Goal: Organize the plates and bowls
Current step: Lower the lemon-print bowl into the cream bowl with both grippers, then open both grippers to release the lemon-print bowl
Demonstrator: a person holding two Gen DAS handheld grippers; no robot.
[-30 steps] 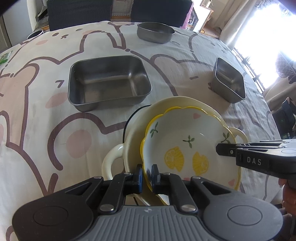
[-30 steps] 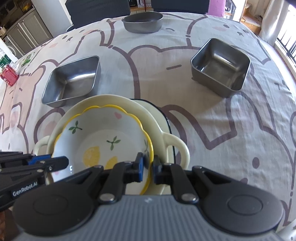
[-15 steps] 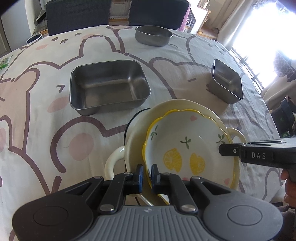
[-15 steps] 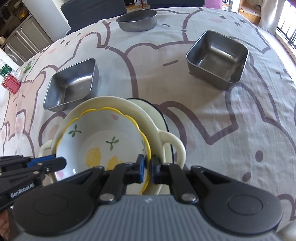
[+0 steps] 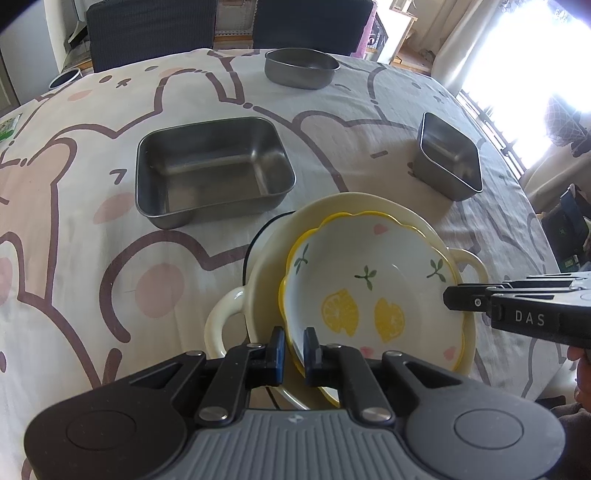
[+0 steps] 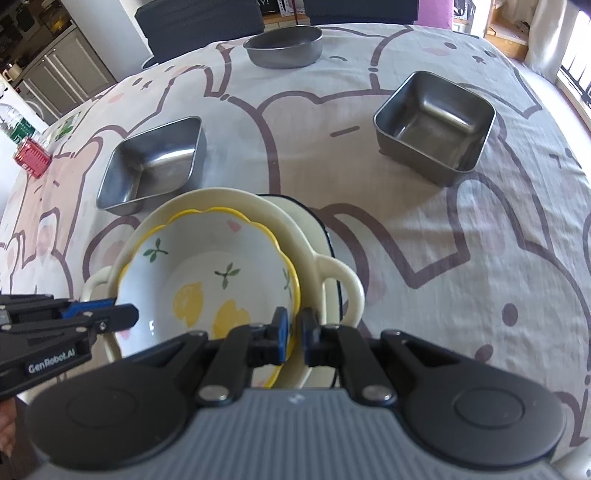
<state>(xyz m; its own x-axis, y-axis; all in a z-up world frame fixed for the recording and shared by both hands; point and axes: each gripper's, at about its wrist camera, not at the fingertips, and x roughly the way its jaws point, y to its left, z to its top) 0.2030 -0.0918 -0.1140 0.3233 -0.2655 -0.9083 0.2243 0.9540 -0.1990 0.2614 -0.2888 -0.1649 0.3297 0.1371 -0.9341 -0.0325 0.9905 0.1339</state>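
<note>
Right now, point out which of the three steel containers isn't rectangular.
The far steel bowl by the chairs: its rim is rounded, while the wide steel tray and small square steel tin have straight sides.

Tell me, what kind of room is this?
Probably a home dining room: a big table under a bear-print tablecloth, dark chairs behind it, and kitchen cabinets off to one side.

We see strong daylight from the window at far right, blown out to white glare in the left wrist view. The bench is brightly lit with soft shadows. Fisheye distortion bends the edges; the right wrist view is slightly blurred.
</note>
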